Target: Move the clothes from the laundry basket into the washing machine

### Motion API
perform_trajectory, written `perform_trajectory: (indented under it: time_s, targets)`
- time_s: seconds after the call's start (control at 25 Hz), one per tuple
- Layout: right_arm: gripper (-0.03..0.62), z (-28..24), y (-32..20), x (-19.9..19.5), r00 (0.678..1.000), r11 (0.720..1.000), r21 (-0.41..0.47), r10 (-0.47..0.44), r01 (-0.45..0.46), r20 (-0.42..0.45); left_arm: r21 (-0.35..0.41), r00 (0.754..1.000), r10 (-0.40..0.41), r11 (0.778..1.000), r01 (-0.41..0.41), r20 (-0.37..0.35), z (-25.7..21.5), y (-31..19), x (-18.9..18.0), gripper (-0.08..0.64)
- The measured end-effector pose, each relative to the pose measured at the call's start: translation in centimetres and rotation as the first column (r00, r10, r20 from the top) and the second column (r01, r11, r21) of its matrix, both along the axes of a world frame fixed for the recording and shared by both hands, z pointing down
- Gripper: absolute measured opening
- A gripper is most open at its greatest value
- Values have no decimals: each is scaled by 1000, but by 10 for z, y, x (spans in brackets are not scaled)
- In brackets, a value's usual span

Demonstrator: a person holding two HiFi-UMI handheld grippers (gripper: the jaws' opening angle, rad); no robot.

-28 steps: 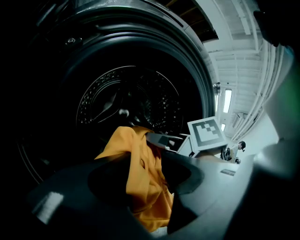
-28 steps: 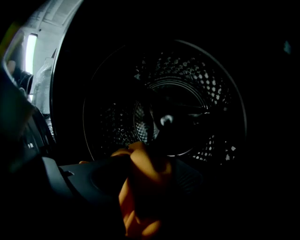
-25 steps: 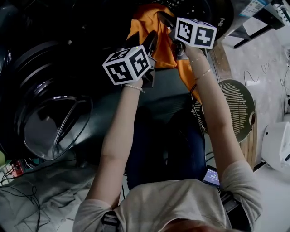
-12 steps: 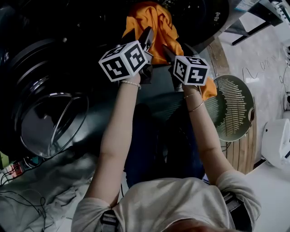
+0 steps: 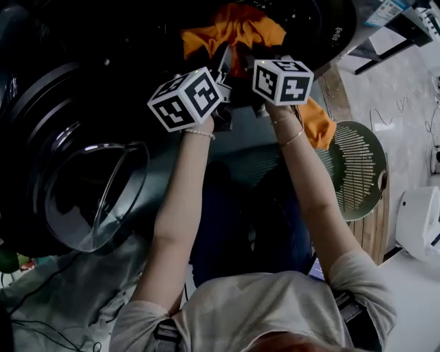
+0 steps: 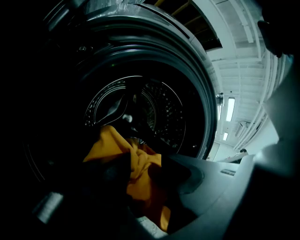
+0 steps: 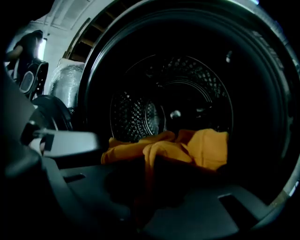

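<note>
Orange cloth [image 6: 108, 146], clamped in half-open left claw [image 6: 138, 177]

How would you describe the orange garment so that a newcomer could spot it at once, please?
Start at the dark washing machine with its round glass door swung open. In its opening lies the orange garment, one end trailing out beside the slatted basket. Nothing near it shares its bright orange.
</note>
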State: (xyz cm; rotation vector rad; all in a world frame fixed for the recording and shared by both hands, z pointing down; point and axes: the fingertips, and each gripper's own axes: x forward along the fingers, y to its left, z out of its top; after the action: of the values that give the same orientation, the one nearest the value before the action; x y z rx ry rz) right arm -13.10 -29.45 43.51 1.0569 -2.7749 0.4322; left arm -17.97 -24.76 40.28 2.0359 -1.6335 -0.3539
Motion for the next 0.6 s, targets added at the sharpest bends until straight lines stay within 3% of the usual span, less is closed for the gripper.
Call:
perform_trajectory:
  time_s: [0.2, 0.32, 0.4, 0.44, 0.6]
  targets:
    - [44, -39, -53, -15, 996, 994, 77, 69, -72, 49, -30, 1000, 7, 1000, -7, -9, 10, 0, -1, 190]
    - [47, -43, -80, -23, 995, 994, 54, 94, -96, 24, -31, 1000, 26, 999, -26, 1, 11, -2, 4, 190]
    - [192, -37, -82, -29, 997, 997, 1, 71, -71, 7, -42, 999, 34, 999, -33, 12, 14, -3, 6, 190]
    - [233, -35, -80, -29, 998, 998, -11, 58, -58, 6, -45, 999, 35, 998, -34, 14, 15, -3, 6, 190]
    - [247, -42, -53, -11, 1000, 999, 49, 22, -23, 13, -44, 999, 34, 998, -33, 15, 16, -4, 4, 190]
